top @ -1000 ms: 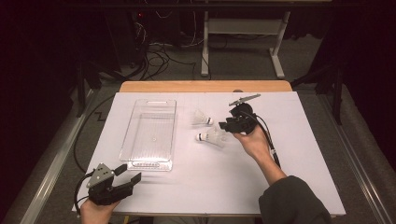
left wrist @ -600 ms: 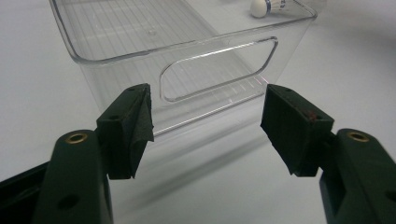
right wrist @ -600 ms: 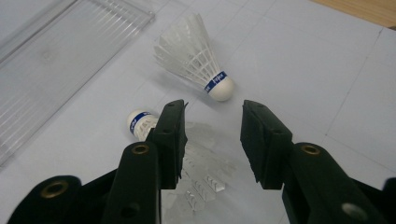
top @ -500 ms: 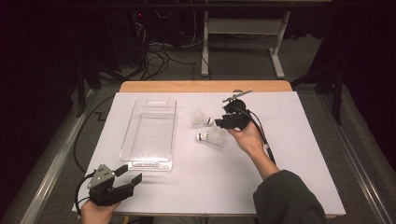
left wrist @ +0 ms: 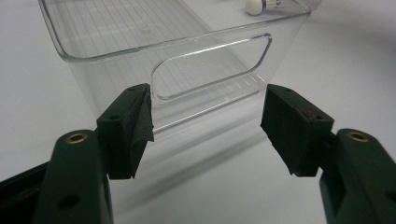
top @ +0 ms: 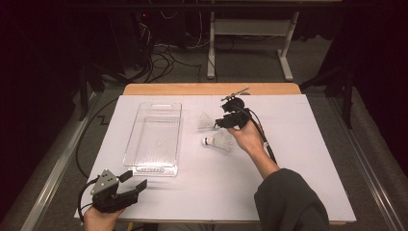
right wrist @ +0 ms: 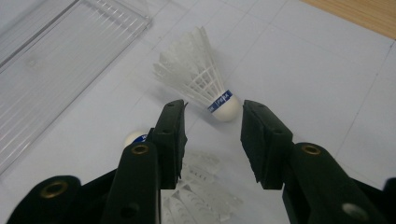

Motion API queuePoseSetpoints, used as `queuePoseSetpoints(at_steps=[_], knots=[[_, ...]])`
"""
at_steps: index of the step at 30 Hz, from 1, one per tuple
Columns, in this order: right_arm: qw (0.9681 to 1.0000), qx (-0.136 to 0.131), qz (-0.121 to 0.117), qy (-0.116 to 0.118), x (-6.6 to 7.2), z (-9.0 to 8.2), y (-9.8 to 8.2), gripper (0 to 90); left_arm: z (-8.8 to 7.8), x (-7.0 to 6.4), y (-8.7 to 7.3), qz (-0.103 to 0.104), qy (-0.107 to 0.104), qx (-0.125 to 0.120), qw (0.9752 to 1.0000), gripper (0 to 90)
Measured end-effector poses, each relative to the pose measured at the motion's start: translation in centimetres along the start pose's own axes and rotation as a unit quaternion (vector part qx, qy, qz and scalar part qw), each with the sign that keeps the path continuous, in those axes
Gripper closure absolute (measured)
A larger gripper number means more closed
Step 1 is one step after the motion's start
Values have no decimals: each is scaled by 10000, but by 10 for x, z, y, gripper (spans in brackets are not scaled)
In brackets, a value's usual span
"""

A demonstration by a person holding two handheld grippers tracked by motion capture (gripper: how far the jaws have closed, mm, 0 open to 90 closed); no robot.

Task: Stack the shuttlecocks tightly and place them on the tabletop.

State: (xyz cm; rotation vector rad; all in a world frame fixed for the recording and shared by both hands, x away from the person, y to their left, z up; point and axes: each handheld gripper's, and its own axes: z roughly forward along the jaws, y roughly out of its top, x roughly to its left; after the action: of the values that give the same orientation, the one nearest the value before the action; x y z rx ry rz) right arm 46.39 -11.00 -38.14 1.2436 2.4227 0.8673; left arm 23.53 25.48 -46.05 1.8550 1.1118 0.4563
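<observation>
Two white feather shuttlecocks lie on the white table right of a clear plastic bin (top: 151, 137). The far shuttlecock (top: 206, 121) rests on its side, its cork (right wrist: 225, 109) just beyond my right gripper's tips. The near shuttlecock (top: 219, 142) lies under that gripper, its feathers (right wrist: 201, 193) showing below the jaws. My right gripper (top: 220, 122) (right wrist: 214, 116) is open with nothing between the jaws. My left gripper (top: 134, 182) (left wrist: 210, 116) is open near the table's front left, facing the bin's handle end (left wrist: 210, 65) a short way off.
The white sheet covers the table (top: 308, 159); a wooden strip (top: 192, 89) shows along its far edge. A cable (top: 262, 139) trails from the right gripper along the forearm. Dark floor, cables and a desk frame lie beyond the table.
My right gripper has moved a little left and away from the person, up to the far shuttlecock's cork. The left gripper has stayed put.
</observation>
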Motion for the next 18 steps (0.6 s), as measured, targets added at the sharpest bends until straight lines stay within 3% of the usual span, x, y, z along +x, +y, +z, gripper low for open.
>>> queuePoseSetpoints(at_steps=[18], knots=[[9998, 201, 81, 6, 8, 23, 23, 598, 0, -2, 0, 18, -30, -23, 10000, 347]])
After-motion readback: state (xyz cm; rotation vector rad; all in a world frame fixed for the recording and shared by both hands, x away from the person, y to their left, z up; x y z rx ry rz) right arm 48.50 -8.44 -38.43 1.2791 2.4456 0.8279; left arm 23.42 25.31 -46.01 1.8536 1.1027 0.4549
